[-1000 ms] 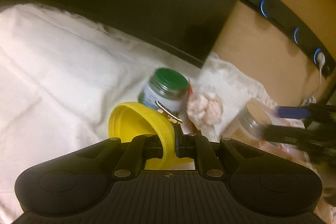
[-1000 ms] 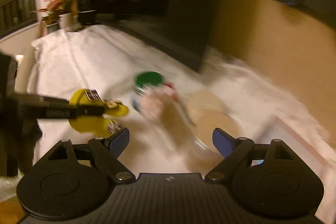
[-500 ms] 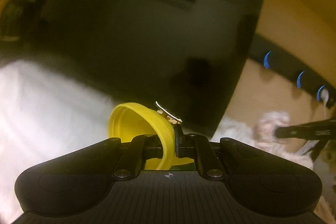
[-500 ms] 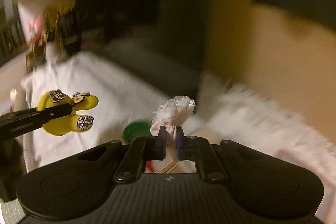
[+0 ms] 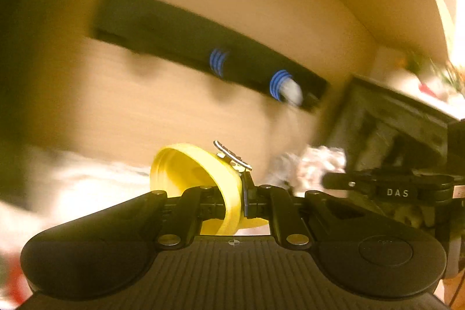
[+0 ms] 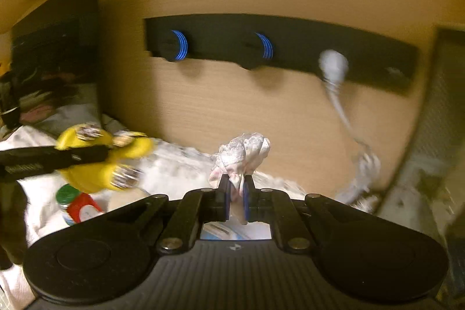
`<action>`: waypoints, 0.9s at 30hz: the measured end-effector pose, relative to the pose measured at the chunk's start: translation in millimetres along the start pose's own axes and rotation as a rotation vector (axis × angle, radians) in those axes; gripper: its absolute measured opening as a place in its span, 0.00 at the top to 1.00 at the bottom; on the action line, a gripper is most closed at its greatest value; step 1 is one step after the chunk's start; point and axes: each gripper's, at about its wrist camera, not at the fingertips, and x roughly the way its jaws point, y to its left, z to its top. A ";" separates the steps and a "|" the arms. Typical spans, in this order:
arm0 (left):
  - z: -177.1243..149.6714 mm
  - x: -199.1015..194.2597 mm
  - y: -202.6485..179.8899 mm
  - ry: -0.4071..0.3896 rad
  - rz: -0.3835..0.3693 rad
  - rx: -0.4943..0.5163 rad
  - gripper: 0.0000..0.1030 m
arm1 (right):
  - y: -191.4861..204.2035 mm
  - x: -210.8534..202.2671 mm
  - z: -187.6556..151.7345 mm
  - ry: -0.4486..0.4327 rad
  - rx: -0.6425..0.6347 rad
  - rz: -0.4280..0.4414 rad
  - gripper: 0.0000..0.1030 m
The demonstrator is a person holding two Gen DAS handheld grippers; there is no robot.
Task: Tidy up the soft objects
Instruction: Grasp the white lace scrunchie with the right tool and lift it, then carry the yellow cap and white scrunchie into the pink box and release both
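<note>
My left gripper (image 5: 234, 204) is shut on the rim of a yellow lid (image 5: 200, 179) and holds it in the air. The yellow lid also shows in the right wrist view (image 6: 96, 161), gripped by the left gripper's fingers (image 6: 52, 157). My right gripper (image 6: 236, 201) is shut on a crumpled white and pink soft cloth (image 6: 242, 156), held up in front of a wooden wall. The same cloth shows blurred in the left wrist view (image 5: 314, 164), at the tip of the right gripper's fingers (image 5: 377, 183).
A black wall rack (image 6: 279, 47) with blue-ringed knobs hangs on the wooden wall (image 6: 247, 106); a white plug and cord (image 6: 334, 69) hang from it. Below lie white bedding (image 6: 174, 164), a green-lidded jar (image 6: 67, 193) and a red-labelled item (image 6: 82, 207).
The right gripper has shut on the soft cloth and lifted it off the bedding. Both grippers have risen and swung toward the wooden wall, the left still holding the yellow lid.
</note>
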 end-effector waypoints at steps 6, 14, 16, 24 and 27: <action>-62.6 96.9 -20.1 0.249 0.033 -0.115 0.84 | -45.4 2.8 -32.0 0.045 0.105 -0.024 0.91; -104.2 122.1 -42.8 0.451 0.069 -0.005 0.69 | -58.8 33.8 -48.6 0.091 0.177 0.021 0.92; -95.1 109.9 -40.7 0.411 0.060 -0.015 0.69 | -60.5 49.8 -44.5 0.099 0.220 0.050 0.92; -70.8 41.8 -33.8 0.282 0.082 -0.050 0.69 | -37.5 166.8 -51.9 0.380 0.299 0.052 0.91; -67.0 0.6 -23.3 0.228 0.109 -0.056 0.69 | -27.1 211.1 -68.3 0.533 0.259 0.009 0.88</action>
